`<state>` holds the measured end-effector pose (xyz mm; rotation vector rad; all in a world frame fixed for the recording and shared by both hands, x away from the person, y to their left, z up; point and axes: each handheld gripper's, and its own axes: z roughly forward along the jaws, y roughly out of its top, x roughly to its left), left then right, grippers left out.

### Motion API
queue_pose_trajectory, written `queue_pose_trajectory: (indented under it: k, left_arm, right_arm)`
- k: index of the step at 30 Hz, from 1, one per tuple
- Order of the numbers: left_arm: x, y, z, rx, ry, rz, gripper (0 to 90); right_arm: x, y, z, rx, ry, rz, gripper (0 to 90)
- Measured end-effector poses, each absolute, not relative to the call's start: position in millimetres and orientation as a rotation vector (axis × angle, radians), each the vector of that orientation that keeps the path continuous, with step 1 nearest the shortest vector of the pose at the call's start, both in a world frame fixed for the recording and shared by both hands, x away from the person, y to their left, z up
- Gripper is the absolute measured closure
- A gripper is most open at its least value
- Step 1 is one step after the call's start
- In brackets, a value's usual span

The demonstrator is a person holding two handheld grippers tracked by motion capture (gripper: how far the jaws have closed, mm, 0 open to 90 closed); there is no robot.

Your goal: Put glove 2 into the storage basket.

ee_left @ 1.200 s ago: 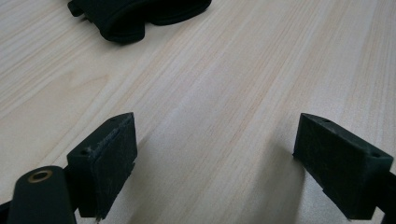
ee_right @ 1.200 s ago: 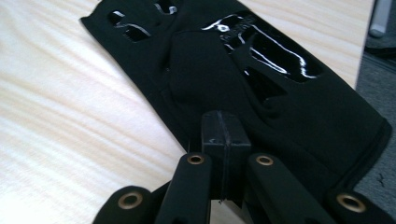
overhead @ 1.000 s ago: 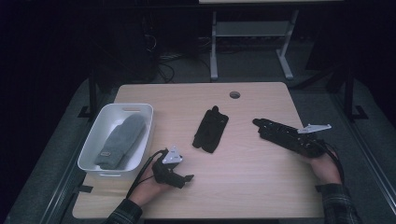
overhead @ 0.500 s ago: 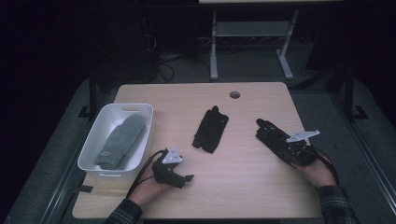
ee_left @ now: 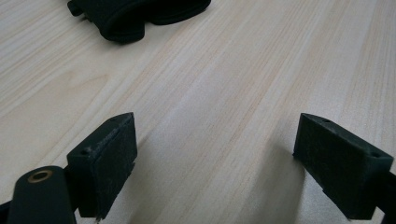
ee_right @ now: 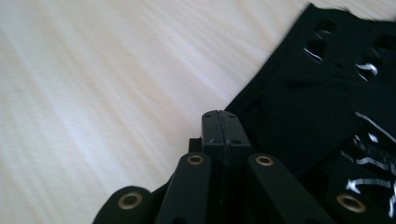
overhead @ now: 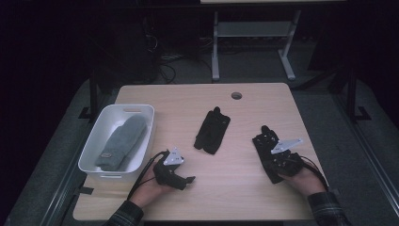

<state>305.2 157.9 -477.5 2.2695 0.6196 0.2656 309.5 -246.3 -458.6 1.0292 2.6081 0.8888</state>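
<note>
**Right gripper shut by a black glove near the table's right edge**

Right gripper [overhead: 276,162] has its jaws pressed together; in the right gripper view they meet at the edge of a perforated black glove [overhead: 266,145], though whether fabric is pinched between them cannot be told. That glove lies near the table's [overhead: 244,197] right edge. Left gripper [overhead: 181,178] rests near the front edge, jaws wide apart over bare wood. A second black glove [overhead: 212,131] lies mid-table. A white bin [overhead: 99,141] at the left edge holds a grey mitten [overhead: 121,142].
</note>
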Motion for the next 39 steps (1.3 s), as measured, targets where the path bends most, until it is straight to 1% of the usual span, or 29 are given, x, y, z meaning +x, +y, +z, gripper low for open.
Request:
queue_pose_trajectory:
  k: [6, 9, 16, 20, 25, 31, 39]
  left_arm:
    - [305.1, 157.9, -477.5, 2.269, 0.62, 0.265, 12.4]
    - [305.2, 157.9, -477.5, 2.269, 0.62, 0.266, 12.4]
    - [305.1, 158.0, -477.5, 2.27, 0.619, 0.265, 12.4]
    - [305.1, 157.9, -477.4, 2.27, 0.62, 0.265, 12.4]
    - [305.0, 157.9, -477.3, 2.27, 0.621, 0.264, 12.4]
    - [305.0, 158.0, -477.3, 2.271, 0.62, 0.264, 12.4]
    - [305.1, 158.0, -477.6, 2.269, 0.619, 0.265, 12.4]
  right_arm:
    - [301.9, -225.3, -458.8, 0.957, 2.665, 0.929, 90.0]
    - [300.7, -221.3, -456.8, 0.926, 2.663, 0.945, 90.0]
    - [314.8, -246.2, -444.2, 0.993, 2.525, 0.986, 90.0]
    - [330.9, -260.4, -449.0, 1.05, 2.473, 0.955, 90.0]
    - [341.4, -263.6, -460.6, 1.088, 2.49, 0.889, 90.0]
    - [336.0, -263.5, -462.6, 1.123, 2.492, 0.908, 90.0]
    - [312.6, -238.7, -461.2, 1.054, 2.536, 0.9, 90.0]
